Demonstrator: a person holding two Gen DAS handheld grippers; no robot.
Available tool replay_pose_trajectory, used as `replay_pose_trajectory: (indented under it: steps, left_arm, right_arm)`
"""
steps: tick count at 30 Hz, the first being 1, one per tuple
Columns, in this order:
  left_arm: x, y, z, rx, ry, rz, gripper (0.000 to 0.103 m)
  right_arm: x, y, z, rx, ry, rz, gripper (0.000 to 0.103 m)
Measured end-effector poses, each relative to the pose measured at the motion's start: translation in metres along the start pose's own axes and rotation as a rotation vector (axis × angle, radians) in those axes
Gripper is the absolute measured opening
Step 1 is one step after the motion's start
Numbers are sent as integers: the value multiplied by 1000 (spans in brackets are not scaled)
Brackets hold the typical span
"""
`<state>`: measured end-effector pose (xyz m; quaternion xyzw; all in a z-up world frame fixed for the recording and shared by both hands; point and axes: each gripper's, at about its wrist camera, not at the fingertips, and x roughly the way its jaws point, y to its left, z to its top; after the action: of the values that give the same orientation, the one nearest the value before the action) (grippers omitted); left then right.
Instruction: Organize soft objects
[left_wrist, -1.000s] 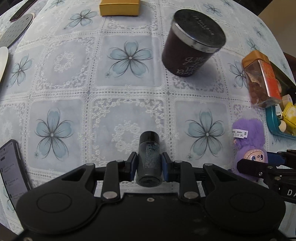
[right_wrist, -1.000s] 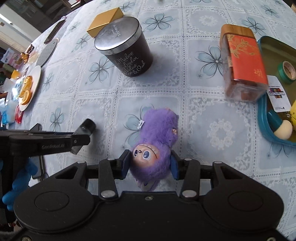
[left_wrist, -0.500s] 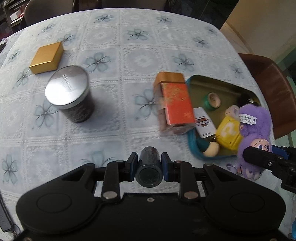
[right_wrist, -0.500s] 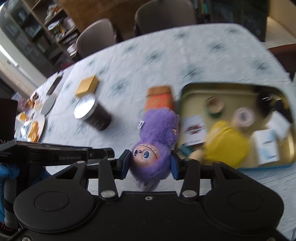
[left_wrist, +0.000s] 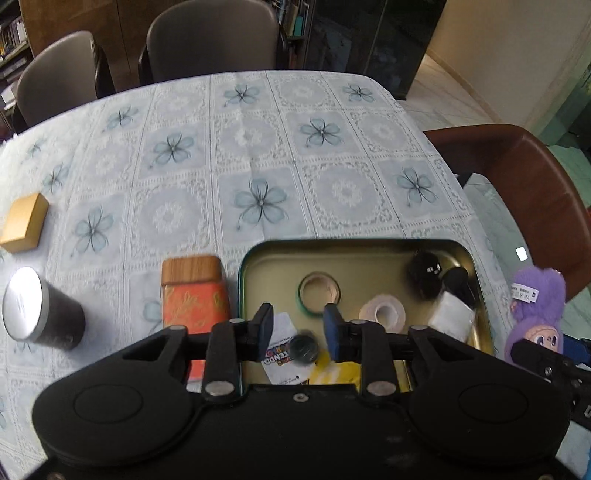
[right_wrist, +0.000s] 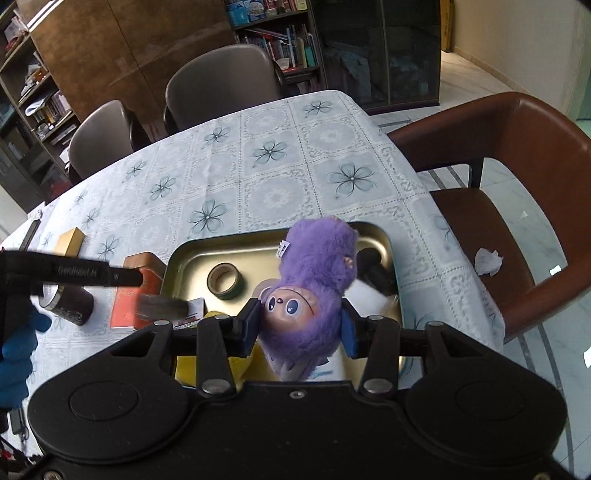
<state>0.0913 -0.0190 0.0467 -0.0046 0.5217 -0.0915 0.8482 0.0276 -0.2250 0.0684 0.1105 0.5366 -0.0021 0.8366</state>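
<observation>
Since half a second ago the left gripper (left_wrist: 297, 328) has spread, dropping its dark cylinder (left_wrist: 303, 350) into the tray (left_wrist: 354, 244), while the right gripper (right_wrist: 300, 326), at its 3 o'clock, clamps the purple plush (right_wrist: 314, 266), next to be lowered and released there.

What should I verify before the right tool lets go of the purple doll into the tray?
1. Right tool grips the doll: ok, pads press both sides of its head.
2. Doll is above the tray: ok, the tray lies beneath it.
3. Left tool holds nothing: ok, jaws stand apart and the dark cylinder touches neither pad.
4. Cylinder at rest in the tray: cannot tell, it is blurred.
5. Free spot for the doll: ok, the floor along the tray's far wall is bare.
6. Left tool out of the doll's way: ok, it is off to the left, apart from the doll.
</observation>
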Motion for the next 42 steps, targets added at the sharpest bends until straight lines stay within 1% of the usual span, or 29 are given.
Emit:
replay_pose_trajectory:
  steps: [2,4,6,7,8,10,12,15,26,31,38,42]
  left_arm:
    - [2,-8,6,-4,-12,41,61]
    - [1,-11,7,-13,-16,63,62]
    - [0,-12,5,-28,-3,69,68]
    - [1,-12,4,-35,3,74,69]
    - [1,-12,1,-38,8,81,69]
    - [0,-13,-4,-39,16,100,70]
    - [-1,-14,-9,-41,21,114,73]
    - [-1,-17,-16,-37,29,127,75]
    - [1,-33,-49,-3,59,135,81]
    - [1,-38,-63,4,65,148,83]
    - [-5,-39,-79,0,56,173,88]
    - [-9,-33,-86,-31,64,163,89]
  right_arm:
    - [2,-5,6,-19,-3,25,47]
    - [5,-3,12,-47,-15,49,48]
    - [6,-2,16,-74,-45,63,49]
    - [7,-1,18,-87,-56,72,50]
    - [7,-1,20,-98,-63,81,54]
    - [9,-2,23,-101,-66,91,56]
    - [13,-5,25,-95,-51,97,56]
    - [17,-12,22,-74,-23,92,56]
    - [23,-31,-7,-26,88,-9,56]
    - [23,-27,-19,-46,106,-73,56]
    - [24,-20,-32,-48,133,-107,56]
    - [24,-14,-37,-62,152,-131,56]
